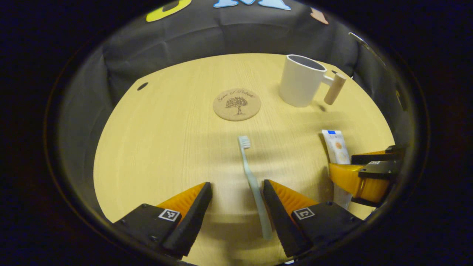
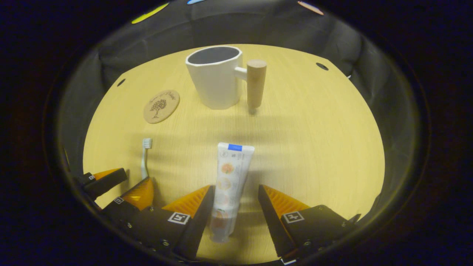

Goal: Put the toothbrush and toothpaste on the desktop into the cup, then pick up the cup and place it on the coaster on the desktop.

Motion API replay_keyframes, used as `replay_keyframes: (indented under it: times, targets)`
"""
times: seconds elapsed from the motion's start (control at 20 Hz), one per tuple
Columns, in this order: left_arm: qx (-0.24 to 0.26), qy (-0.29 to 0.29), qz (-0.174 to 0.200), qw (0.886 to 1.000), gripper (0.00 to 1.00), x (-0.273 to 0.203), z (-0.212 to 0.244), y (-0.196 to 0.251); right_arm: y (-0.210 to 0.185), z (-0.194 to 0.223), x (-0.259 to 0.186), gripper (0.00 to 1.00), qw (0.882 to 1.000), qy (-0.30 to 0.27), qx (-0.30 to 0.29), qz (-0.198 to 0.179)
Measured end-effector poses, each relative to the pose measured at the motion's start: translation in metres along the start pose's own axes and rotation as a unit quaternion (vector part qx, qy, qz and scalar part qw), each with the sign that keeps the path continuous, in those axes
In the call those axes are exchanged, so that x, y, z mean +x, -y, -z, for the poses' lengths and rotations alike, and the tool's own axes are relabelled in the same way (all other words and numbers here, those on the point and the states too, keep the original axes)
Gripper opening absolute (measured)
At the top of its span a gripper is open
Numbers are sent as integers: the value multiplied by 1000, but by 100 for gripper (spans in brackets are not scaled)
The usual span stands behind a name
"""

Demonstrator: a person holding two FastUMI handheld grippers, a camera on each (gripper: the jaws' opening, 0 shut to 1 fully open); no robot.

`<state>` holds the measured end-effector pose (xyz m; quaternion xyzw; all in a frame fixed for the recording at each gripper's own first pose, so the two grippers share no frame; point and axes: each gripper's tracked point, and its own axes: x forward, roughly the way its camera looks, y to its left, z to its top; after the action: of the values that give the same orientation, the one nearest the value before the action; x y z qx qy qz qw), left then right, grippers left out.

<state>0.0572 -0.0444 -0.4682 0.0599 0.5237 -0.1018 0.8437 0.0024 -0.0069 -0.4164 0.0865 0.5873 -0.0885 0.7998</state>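
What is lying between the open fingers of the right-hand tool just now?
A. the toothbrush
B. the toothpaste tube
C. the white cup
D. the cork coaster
B: in the right gripper view the toothpaste tube lies on the desk between the open right tool.

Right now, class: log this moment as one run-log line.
left gripper open astride toothbrush | right gripper open astride toothpaste | cup empty, upright | coaster bare

Pale wood-grain desktop (image 1: 166, 147), cork-like coaster (image 1: 237, 104), matt white cup (image 2: 216, 81) with wooden handle (image 2: 255, 83).
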Motion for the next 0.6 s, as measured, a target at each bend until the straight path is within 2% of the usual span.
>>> replay_keyframes:
  times: [0.15,0.2,0.3,0.35,0.4,0.45,0.5,0.6]
  targets:
    - [-2,-8,10,1000,94,0,1,6,2,-2,3,76,1000,-1,-7,5]
    - [-8,-10,15,1000,86,0,1,9,3,0,1,70,1000,-4,-8,5]
    - [-10,-10,14,1000,72,1,0,10,3,1,2,67,1000,-7,-6,7]
    - [-10,-7,14,1000,74,0,-1,10,3,2,1,58,1000,-12,-6,6]
    - [-10,-7,14,1000,62,1,-1,10,3,3,0,59,1000,-15,-8,5]
    - [-9,-4,14,1000,62,1,-3,11,2,6,8,59,1000,-16,-5,1]
    - [-8,-6,9,1000,49,3,-3,10,2,3,-3,38,1000,-18,-5,1]
    - [-3,-11,5,1000,27,3,-4,10,2,2,0,34,1000,-23,-2,-3]
